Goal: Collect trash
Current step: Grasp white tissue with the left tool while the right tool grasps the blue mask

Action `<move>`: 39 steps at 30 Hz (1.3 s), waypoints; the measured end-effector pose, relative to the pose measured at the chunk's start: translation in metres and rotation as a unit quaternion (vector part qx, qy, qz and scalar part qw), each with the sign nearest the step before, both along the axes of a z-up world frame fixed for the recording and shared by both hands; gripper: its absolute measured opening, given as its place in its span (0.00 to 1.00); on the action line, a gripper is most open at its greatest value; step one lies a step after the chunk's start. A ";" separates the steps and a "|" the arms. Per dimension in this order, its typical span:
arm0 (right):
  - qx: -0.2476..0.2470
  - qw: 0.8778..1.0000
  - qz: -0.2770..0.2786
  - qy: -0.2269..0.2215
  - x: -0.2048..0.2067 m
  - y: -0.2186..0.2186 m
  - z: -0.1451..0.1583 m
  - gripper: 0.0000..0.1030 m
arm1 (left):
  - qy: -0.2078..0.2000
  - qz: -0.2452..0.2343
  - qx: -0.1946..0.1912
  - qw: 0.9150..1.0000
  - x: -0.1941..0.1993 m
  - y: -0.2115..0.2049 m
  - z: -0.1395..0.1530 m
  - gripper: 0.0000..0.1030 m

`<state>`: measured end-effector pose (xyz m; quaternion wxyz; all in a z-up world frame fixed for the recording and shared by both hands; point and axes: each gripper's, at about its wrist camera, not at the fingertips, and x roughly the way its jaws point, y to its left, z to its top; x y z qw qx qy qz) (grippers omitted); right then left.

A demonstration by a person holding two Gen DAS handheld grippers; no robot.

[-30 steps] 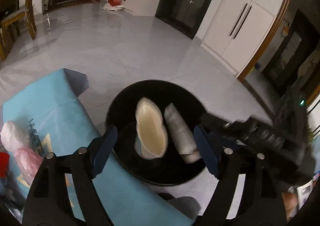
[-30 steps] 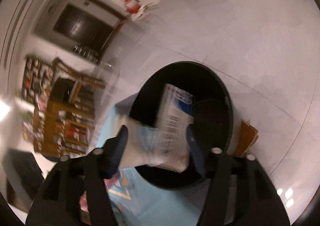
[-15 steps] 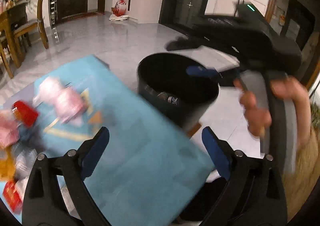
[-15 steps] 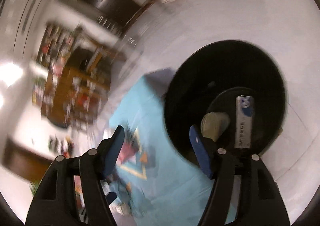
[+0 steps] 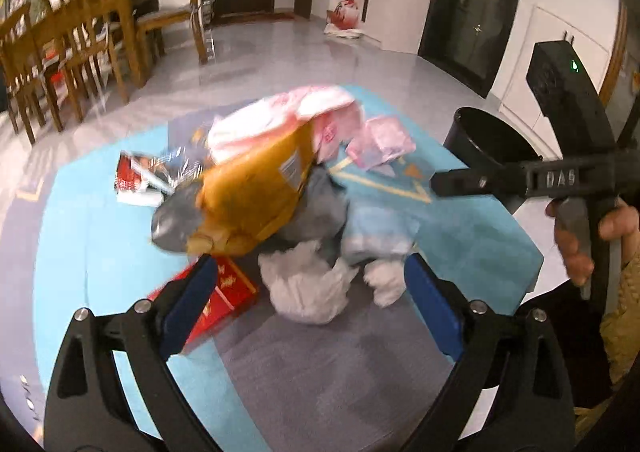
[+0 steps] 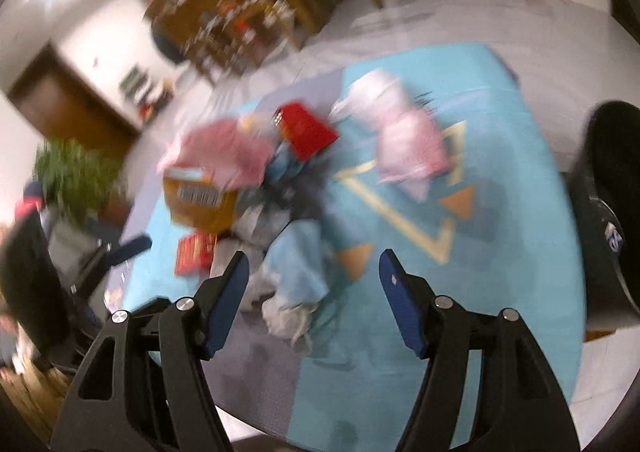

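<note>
My left gripper [image 5: 306, 306] is black plastic with two angular arms, each tipped with a flat blue pad [image 5: 188, 306] and fastened with round silver screws. My right gripper [image 6: 314, 302] is built the same: black frame, blue pads, silver screw heads. From the left camera its body carries raised letters and a small green light, and my right hand [image 5: 580, 236] wears a mustard knitted sleeve [image 5: 624, 324].

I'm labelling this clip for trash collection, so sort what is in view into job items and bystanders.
Part of the job:
- orange snack bag
- pink plastic bags
- red carton
- crumpled white tissue
- black bin
- left gripper and right gripper, both open and empty

Just lying about:
- blue mat
- wooden chairs
- potted plant
</note>
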<state>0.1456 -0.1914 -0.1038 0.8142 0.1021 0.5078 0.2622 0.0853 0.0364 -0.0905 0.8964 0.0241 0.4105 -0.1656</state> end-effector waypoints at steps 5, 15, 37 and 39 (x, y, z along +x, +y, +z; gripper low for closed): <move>-0.027 0.999 0.024 0.028 0.003 0.023 -0.020 0.65 | 0.023 -0.014 0.011 1.000 0.007 -0.007 -0.012 0.91; -0.049 0.997 0.005 0.059 0.019 0.043 -0.036 0.65 | 0.045 -0.032 0.048 0.997 0.028 -0.032 -0.038 0.85; -0.003 0.999 -0.046 0.005 0.006 0.000 -0.006 0.12 | 0.056 -0.016 0.032 0.998 0.018 -0.020 -0.031 0.09; 0.017 0.998 -0.060 -0.002 0.003 -0.013 0.002 0.12 | 0.054 -0.019 0.014 0.998 0.011 -0.016 -0.023 0.09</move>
